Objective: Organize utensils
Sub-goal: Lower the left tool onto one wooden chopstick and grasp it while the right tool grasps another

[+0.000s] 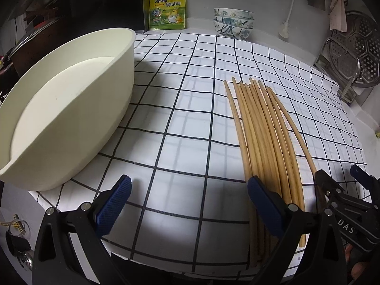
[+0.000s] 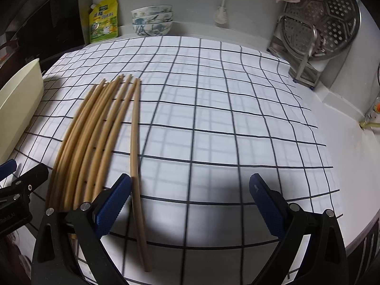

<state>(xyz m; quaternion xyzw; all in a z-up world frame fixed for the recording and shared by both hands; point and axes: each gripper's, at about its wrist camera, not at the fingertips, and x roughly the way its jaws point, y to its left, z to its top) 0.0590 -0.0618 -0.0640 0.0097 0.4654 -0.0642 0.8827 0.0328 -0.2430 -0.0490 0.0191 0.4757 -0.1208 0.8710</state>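
Several wooden chopsticks point(image 1: 261, 137) lie side by side on the checked cloth point(image 1: 185, 109), also in the right wrist view point(image 2: 95, 137). One chopstick point(image 2: 135, 156) lies a little apart on the right of the bunch. A cream oval tub point(image 1: 64, 109) stands at the left, its edge also in the right wrist view point(image 2: 16, 109). My left gripper point(image 1: 190, 204) is open and empty, its right finger over the near ends of the chopsticks. My right gripper point(image 2: 190, 204) is open and empty, with the lone chopstick just inside its left finger point(image 2: 111, 206). The right gripper also shows in the left wrist view point(image 1: 339, 182).
A yellow seasoning pouch point(image 1: 167, 8) and stacked patterned bowls point(image 1: 234, 22) stand at the back wall. A metal rack with a steamer plate point(image 2: 318, 21) stands at the back right. A brush point(image 1: 287, 23) leans against the wall. The counter edge is close below the grippers.
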